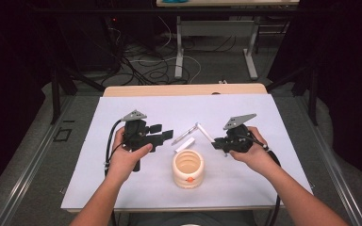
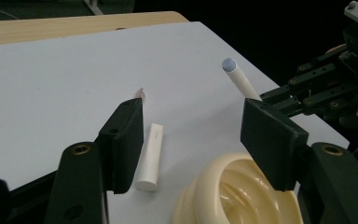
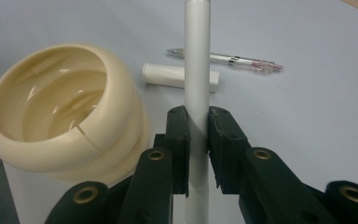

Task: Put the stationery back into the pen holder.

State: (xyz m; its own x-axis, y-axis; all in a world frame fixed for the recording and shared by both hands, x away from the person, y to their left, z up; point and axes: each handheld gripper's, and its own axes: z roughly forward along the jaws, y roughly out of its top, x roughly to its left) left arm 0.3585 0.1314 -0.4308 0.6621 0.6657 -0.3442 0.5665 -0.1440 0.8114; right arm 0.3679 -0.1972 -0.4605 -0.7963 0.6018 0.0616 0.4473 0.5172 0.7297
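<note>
Nearest to us stands the cream ribbed pen holder (image 1: 187, 169), upright on the white sheet of the surface (image 1: 122, 188), its mouth open upward and a small orange spot low on its near wall. We take this holder as our landmark.

Just beyond the holder's far rim lies a short white cap (image 1: 184, 144), flat on the sheet and apart from the holder. Behind the cap, a little farther from the holder, lies a clear pen with a pink end (image 3: 228, 59), also flat and touching nothing else that we can see.

To the right of the holder, our right gripper (image 1: 215, 144) is pressed together on a white pen barrel (image 1: 204, 131). In the right gripper view the two black jaws pinch the barrel (image 3: 196, 70) from both sides, and it runs straight out from them, lifted off the sheet, crossing above the cap (image 3: 165, 74) in that picture. In the high view the barrel slants up and away from the holder's right far side.

To the left of the holder, our left gripper (image 1: 167, 134) is spread about halfway, with nothing between its jaws. In the left gripper view the jaws frame the cap (image 2: 150, 156) and the holder's rim (image 2: 214, 177), touching neither.
</note>
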